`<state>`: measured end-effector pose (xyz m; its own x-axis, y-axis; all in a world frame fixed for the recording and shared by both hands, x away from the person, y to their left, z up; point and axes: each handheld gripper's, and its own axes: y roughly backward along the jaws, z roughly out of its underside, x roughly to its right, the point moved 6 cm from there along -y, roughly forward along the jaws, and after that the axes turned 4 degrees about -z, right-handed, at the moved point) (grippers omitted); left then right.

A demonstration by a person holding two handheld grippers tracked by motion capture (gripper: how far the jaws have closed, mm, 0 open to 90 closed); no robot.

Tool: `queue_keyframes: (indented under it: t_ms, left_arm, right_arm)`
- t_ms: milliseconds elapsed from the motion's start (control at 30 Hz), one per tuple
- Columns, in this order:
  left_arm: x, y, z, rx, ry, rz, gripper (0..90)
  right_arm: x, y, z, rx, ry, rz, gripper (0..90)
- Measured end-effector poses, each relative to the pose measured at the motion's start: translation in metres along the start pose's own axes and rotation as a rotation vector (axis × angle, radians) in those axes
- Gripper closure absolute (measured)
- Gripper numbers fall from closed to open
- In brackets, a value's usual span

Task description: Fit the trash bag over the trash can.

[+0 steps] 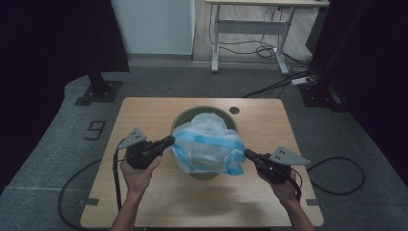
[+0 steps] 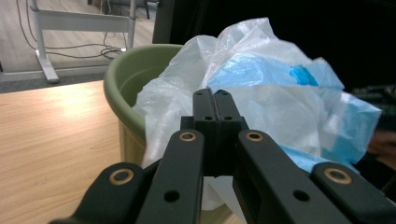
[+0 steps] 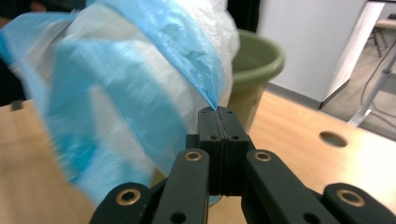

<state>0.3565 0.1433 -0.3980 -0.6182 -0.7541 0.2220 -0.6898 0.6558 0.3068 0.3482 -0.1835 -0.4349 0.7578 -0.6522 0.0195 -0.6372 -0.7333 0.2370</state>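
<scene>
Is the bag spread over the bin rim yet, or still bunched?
Still bunched: the bag sits crumpled atop the bin, pinched by the left gripper and right gripper.

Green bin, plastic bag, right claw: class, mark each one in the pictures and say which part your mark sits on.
green bin (image 2: 122,79), left gripper view, on its near rim.
plastic bag (image 1: 204,144), high view, on its white middle.
right claw (image 3: 218,111), right gripper view, at the closed jaw tips pinching the bag's blue edge.

High view looks down; gripper views closely face the shared bag (image 1: 208,144).
</scene>
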Motion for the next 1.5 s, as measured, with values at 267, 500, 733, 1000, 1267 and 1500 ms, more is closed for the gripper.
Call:
queue_keyframes:
  t_ms: [267,500,733,1000,1267,1500]
  left_arm:
    - [-0.021,-0.005,-0.012,-0.027,0.019,-0.008,89.9]
    - [-0.044,-0.021,-0.018,-0.068,0.052,-0.021,90.0]
    - [-0.066,-0.034,-0.018,-0.095,0.087,-0.038,90.0]
    - [-0.082,-0.049,-0.02,-0.117,0.109,-0.067,90.0]
    - [-0.093,-0.06,-0.014,-0.14,0.118,-0.113,90.0]
    - [-0.1,-0.072,-0.005,-0.183,0.135,-0.123,90.0]
  right_arm:
    - [0.041,-0.028,-0.037,-0.016,-0.001,0.04,88.4]
    - [0.067,-0.06,-0.047,-0.069,-0.013,0.048,88.3]
    - [0.086,-0.093,-0.048,-0.114,-0.011,0.084,88.3]
    - [0.103,-0.121,-0.039,-0.129,-0.02,0.089,88.3]
    - [0.11,-0.139,-0.026,-0.139,-0.052,0.08,88.4]
    - [0.113,-0.153,-0.008,-0.153,-0.126,0.029,88.6]
